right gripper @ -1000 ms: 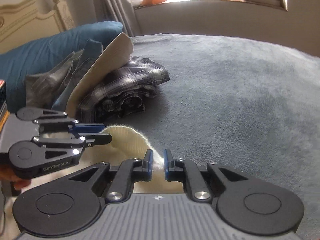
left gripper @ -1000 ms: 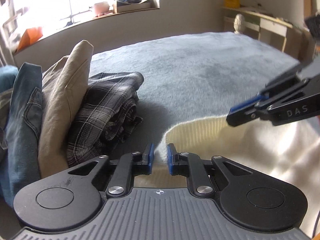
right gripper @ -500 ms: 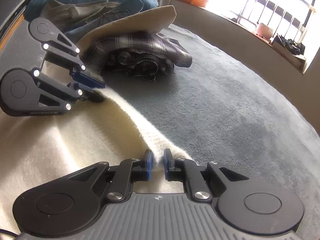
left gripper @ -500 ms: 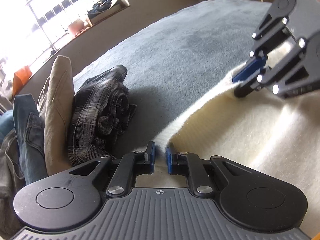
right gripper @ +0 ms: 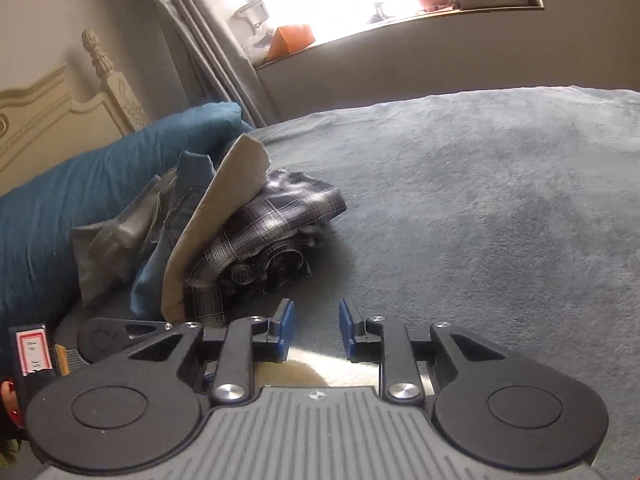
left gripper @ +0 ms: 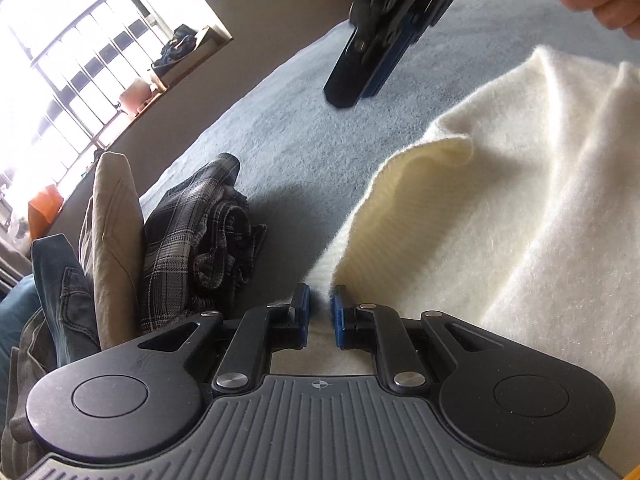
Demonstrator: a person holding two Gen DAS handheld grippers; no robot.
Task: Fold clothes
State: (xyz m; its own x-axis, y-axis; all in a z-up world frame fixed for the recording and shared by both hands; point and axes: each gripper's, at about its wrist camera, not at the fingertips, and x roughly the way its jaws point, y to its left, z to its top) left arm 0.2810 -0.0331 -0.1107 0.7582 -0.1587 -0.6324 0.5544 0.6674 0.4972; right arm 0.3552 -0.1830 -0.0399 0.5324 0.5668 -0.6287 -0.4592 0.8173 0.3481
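Note:
A cream knit sweater lies on the grey-blue bed cover, its ribbed hem folded over. My left gripper is shut on the sweater's edge at the near left. My right gripper is open and empty, lifted above the bed; it shows in the left wrist view hanging over the cover, apart from the sweater. A strip of cream sweater shows under the right gripper.
A pile of clothes sits to the left: a plaid shirt, a beige garment and jeans. A blue pillow and cream headboard stand behind it. A window sill runs along the far wall.
My right gripper has let go of the sweater's hem, opened and risen above the bed. The hem has dropped into a fold. My left gripper still holds its edge.

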